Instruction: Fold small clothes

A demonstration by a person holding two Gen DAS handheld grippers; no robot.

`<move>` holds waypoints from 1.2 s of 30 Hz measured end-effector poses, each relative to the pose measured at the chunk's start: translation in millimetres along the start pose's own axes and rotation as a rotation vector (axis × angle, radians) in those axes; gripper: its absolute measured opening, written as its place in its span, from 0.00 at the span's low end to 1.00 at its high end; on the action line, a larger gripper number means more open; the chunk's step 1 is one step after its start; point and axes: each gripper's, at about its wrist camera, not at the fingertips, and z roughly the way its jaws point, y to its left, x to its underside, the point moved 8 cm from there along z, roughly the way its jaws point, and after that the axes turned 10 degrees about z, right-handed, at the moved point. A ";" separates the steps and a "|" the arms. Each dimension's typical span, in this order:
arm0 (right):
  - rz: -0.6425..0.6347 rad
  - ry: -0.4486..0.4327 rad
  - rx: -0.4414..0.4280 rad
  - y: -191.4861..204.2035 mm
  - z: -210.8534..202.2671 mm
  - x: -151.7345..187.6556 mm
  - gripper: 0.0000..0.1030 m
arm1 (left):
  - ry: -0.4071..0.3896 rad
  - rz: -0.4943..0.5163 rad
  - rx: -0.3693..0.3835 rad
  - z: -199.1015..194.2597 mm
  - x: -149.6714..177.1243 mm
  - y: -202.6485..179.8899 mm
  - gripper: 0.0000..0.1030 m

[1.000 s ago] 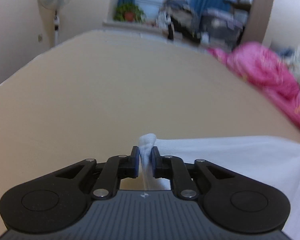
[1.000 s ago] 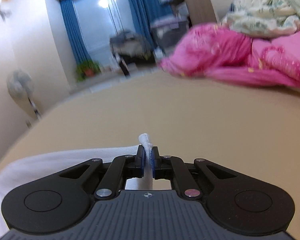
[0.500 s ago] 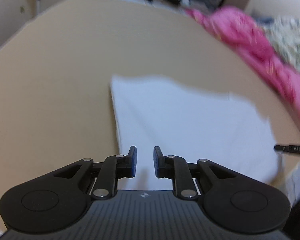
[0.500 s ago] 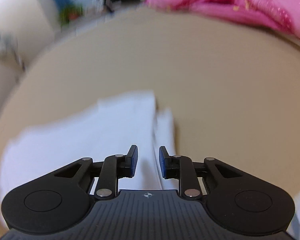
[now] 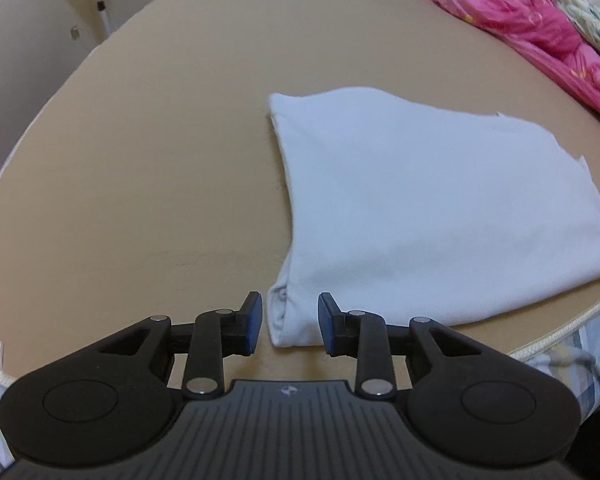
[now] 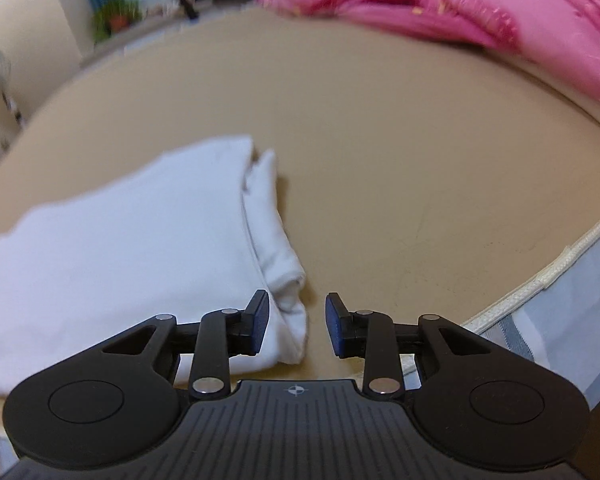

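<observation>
White folded garment [image 5: 440,208] lies flat on the tan bed [image 5: 160,160], near its front edge. Left tool [image 5: 290,328] and right tool [image 6: 296,326] are both opening, gripping nothing. Only the right view shows the loose flap [image 6: 268,200] along its side.

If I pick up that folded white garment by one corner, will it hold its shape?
Probably not. The white garment looks like soft, thin knit, so it would likely droop and unfold. Its layered edge already lies loose. It seems light, and might slide easily on the smooth tan bed surface.
</observation>
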 end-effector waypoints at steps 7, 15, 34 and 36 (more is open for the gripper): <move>-0.020 -0.054 -0.061 21.1 -13.7 4.0 0.32 | -0.002 -0.040 -0.014 -7.4 12.3 10.3 0.34; -0.074 -0.088 -0.057 38.5 -12.6 10.2 0.32 | -0.012 -0.075 -0.025 -12.0 14.1 11.6 0.34; -0.117 -0.121 -0.108 99.0 -1.6 22.6 0.16 | -0.013 -0.167 -0.050 -27.3 36.7 65.9 0.34; -0.130 -0.119 -0.104 104.2 1.3 24.1 0.16 | -0.015 -0.173 -0.045 -27.7 37.4 67.2 0.34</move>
